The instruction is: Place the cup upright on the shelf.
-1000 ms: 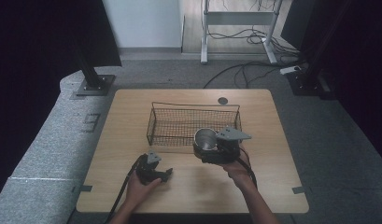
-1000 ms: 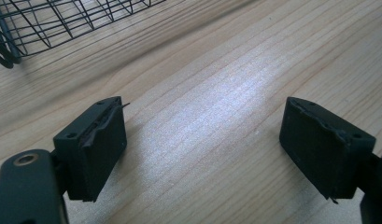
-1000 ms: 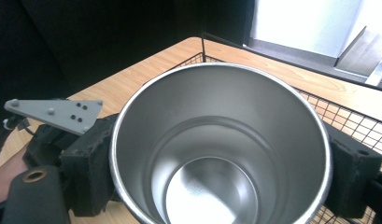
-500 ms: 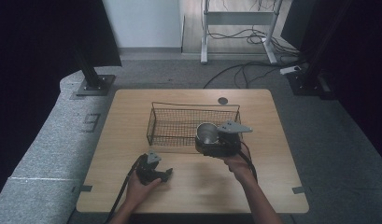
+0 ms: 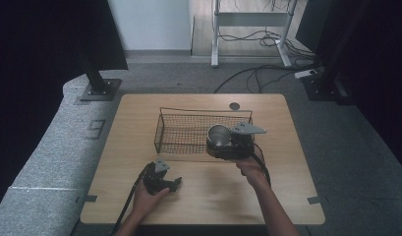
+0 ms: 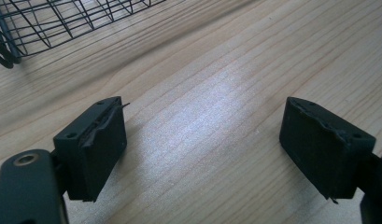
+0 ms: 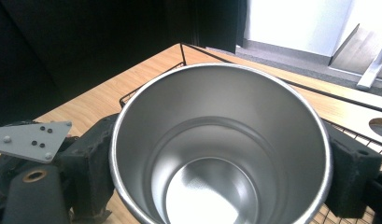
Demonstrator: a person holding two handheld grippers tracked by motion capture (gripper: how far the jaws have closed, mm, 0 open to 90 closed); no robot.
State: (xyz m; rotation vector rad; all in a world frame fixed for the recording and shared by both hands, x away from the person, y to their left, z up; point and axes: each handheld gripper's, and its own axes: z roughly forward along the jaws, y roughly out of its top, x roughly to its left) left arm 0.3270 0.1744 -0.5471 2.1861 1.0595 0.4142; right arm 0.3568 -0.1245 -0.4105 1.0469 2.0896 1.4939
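Your right gripper clamps the steel cup above the wire basket; lower it level, release inside. Left gripper rests wide, empty.

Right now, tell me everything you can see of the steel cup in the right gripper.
The steel cup is a round, shiny, brushed-metal tumbler with a rolled rim and an empty inside. It stands upright, mouth up, clamped between the black jaws of the right gripper, one pad on each side of its wall. In the high view it sits at the near right corner of the wire basket; whether it is already inside or touching the mesh cannot be told.
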